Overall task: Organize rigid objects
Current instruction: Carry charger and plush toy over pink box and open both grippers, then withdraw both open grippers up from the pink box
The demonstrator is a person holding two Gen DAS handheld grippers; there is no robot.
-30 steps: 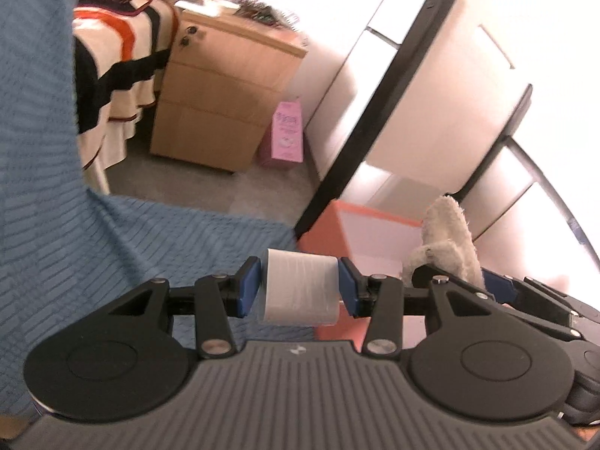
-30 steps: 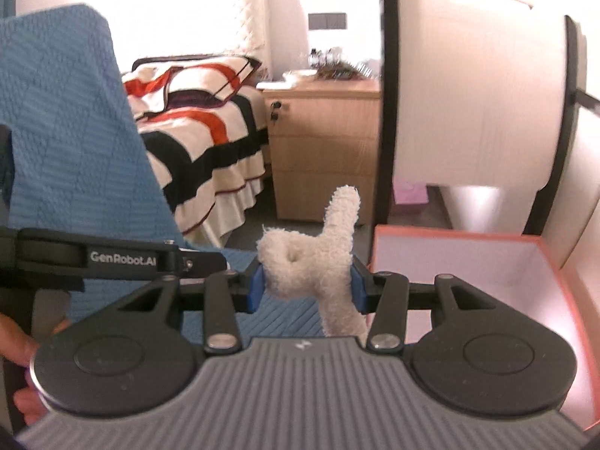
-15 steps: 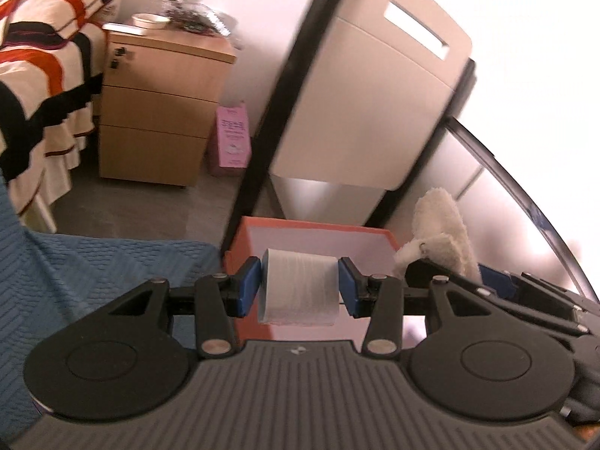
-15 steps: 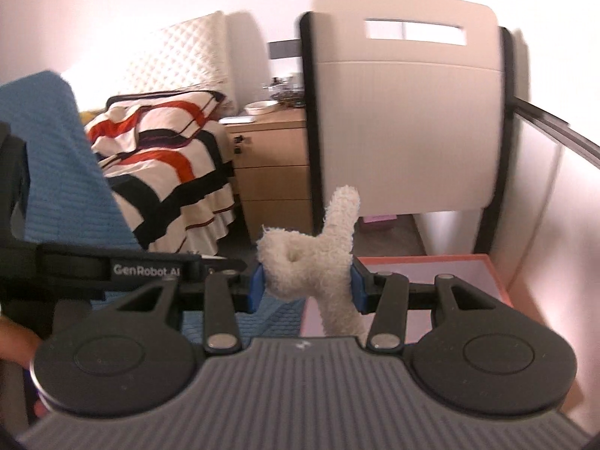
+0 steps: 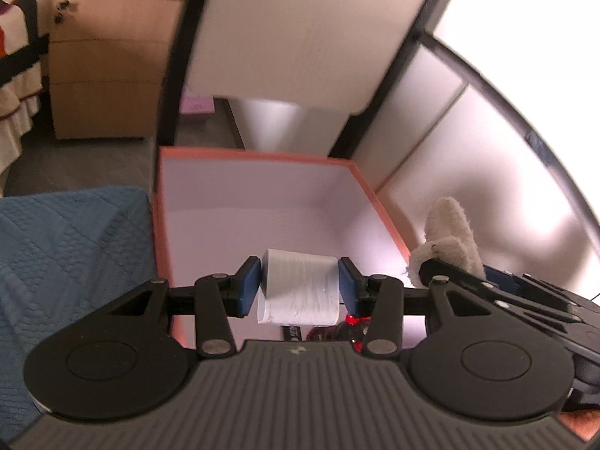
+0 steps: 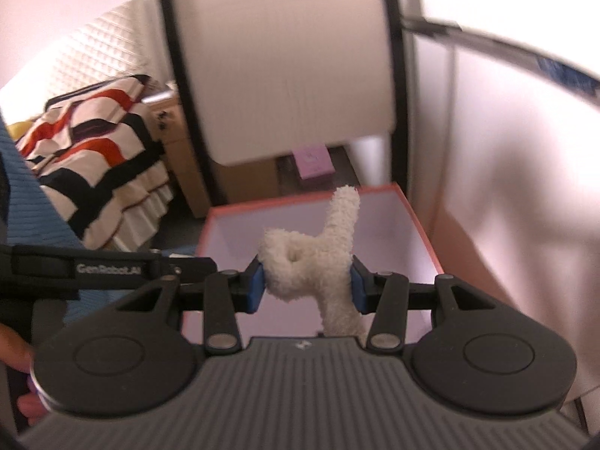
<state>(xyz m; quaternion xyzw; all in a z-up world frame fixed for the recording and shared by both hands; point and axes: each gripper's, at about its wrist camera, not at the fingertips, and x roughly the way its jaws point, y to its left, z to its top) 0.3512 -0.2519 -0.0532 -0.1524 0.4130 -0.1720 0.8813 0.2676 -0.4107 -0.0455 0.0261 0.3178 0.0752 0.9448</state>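
Note:
My left gripper [image 5: 299, 285] is shut on a white paper roll [image 5: 300, 292], held over the open orange box [image 5: 262, 157] with a pale inside. Under the roll, in the box's near corner, a red and black object [image 5: 337, 332] shows partly. My right gripper [image 6: 304, 285] is shut on a cream fluffy toy [image 6: 318, 258], also above the orange box [image 6: 300, 194]. In the left wrist view the fluffy toy [image 5: 450, 236] and the right gripper's body appear at the right, beside the box's right wall.
A blue quilted cover [image 5: 71, 240] lies left of the box. Behind it stand a white chair back with black frame [image 5: 300, 37], a wooden nightstand [image 5: 105, 63], a striped bed [image 6: 93, 142] and a pink carton [image 6: 313, 161] on the floor. A hand [image 6: 22, 408] shows at lower left.
Both grippers swung right from over the blue cover to above the orange box, still gripping the roll and the toy. The box's inside now fills the middle of both views.

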